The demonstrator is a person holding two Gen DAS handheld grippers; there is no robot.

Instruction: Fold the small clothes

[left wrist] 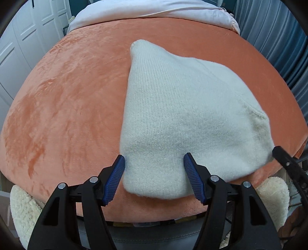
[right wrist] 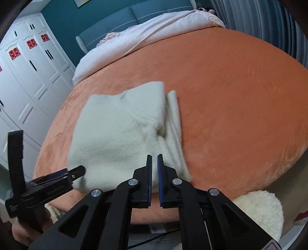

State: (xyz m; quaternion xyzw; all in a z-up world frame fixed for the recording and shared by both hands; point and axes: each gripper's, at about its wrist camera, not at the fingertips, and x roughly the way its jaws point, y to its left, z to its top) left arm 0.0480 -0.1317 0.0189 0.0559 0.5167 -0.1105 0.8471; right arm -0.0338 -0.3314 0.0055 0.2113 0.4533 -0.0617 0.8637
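A white knit sweater (left wrist: 184, 119) lies folded on the orange bed cover (left wrist: 67, 107). My left gripper (left wrist: 153, 165) is open, its blue pads straddling the sweater's near corner without pinching it. In the right wrist view the sweater (right wrist: 115, 134) shows folded with a layer sticking out on its right side. My right gripper (right wrist: 154, 160) has its jaws almost together over the sweater's near edge; no cloth shows between them. The left gripper (right wrist: 63, 175) appears at the left of that view, at the sweater's near left corner. The right gripper's tip (left wrist: 283, 155) shows at the sweater's right corner.
A pale pink duvet (left wrist: 154, 9) lies at the far end of the bed. White wardrobe doors (right wrist: 25, 80) stand to the left, grey curtains (left wrist: 279, 38) to the right. A cream fluffy blanket (right wrist: 258, 209) hangs at the bed's near edge.
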